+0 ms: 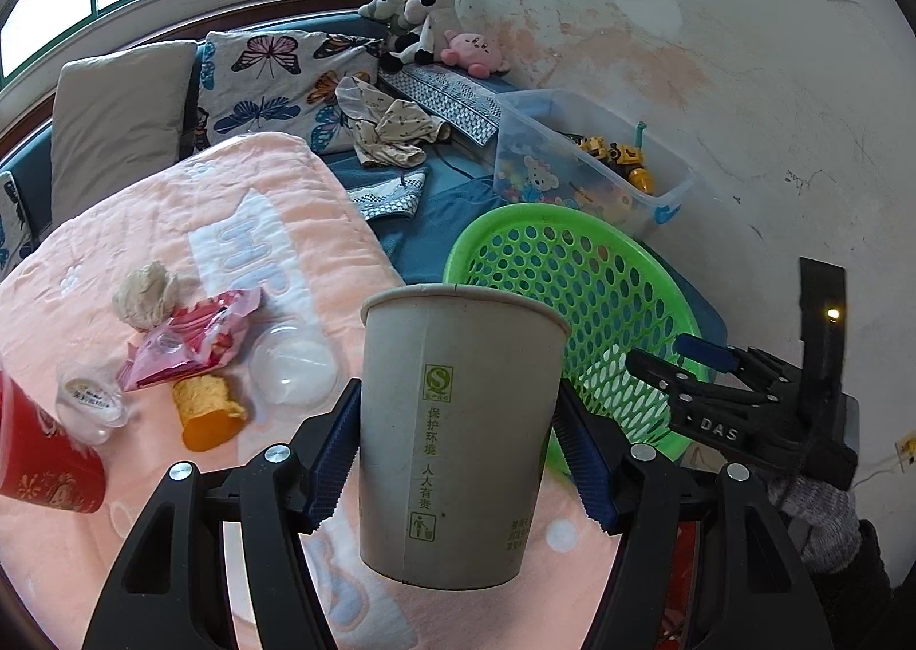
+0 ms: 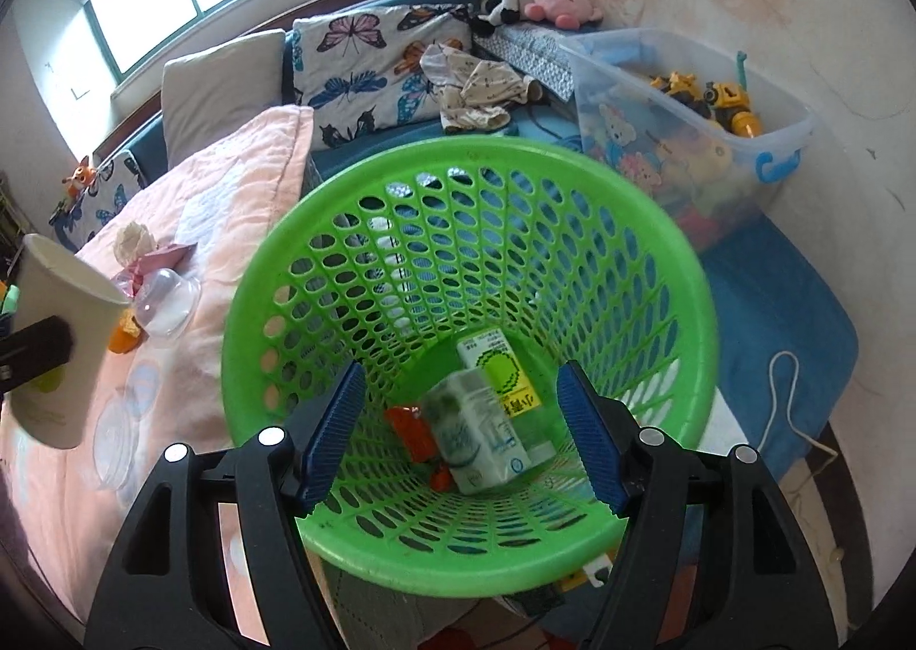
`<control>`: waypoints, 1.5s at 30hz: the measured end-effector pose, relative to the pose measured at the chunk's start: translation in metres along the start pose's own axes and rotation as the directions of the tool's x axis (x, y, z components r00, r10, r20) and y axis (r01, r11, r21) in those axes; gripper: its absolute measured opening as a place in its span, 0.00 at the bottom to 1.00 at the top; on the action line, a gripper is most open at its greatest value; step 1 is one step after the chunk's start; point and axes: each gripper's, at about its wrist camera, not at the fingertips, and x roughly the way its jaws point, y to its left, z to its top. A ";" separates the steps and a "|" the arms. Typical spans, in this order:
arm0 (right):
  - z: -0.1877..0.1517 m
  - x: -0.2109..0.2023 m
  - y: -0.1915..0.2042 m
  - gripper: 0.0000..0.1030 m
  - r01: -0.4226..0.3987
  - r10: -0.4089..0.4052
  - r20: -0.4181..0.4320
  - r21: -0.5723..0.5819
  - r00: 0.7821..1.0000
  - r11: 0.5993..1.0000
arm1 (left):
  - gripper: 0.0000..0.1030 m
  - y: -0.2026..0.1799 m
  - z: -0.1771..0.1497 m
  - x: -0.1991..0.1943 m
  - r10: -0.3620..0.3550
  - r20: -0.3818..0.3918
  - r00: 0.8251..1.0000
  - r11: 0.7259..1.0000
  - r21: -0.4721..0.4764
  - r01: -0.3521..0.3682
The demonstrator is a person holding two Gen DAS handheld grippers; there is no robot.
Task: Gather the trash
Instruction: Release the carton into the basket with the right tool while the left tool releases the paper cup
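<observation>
Left wrist: fingers (image 1: 458, 455) grasping paper cup (image 1: 458, 438) | right wrist: fingers (image 2: 461, 432) released above basket (image 2: 275, 272)

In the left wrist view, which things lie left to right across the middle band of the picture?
Red cup → pink wrapper → clear dome lid → paper cup → green basket → right gripper.

A bed (image 1: 435, 226) with a blue sheet carries a pink blanket (image 1: 172, 226). On the blanket, left of the green basket (image 2: 695, 306), lie a crumpled paper ball (image 1: 143, 295), a pink wrapper (image 1: 189, 346), a clear dome lid (image 1: 295, 363) and an orange-yellow snack piece (image 1: 209, 412). Behind the basket stands a clear toy bin (image 2: 773, 134).
</observation>
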 end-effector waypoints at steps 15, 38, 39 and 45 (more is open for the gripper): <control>-0.007 -0.037 -0.016 0.70 -0.029 0.026 0.071 0.031 0.997 0.999 | 0.63 -0.033 0.011 0.046 -0.025 -0.066 0.998 1.000 0.018 0.026; -0.025 -0.046 -0.035 0.71 -0.034 0.028 0.075 0.085 0.997 0.996 | 0.75 -0.044 0.010 0.045 -0.068 -0.051 0.996 0.998 -0.002 0.068; -0.025 -0.047 -0.035 0.71 -0.036 0.030 0.075 0.085 0.997 0.996 | 0.75 -0.041 0.009 0.042 -0.064 -0.048 0.997 0.998 -0.007 0.064; -0.027 -0.054 -0.024 0.72 -0.060 0.054 0.084 0.068 0.995 0.996 | 0.75 -0.022 0.000 0.025 -0.026 -0.033 0.999 0.999 -0.039 0.025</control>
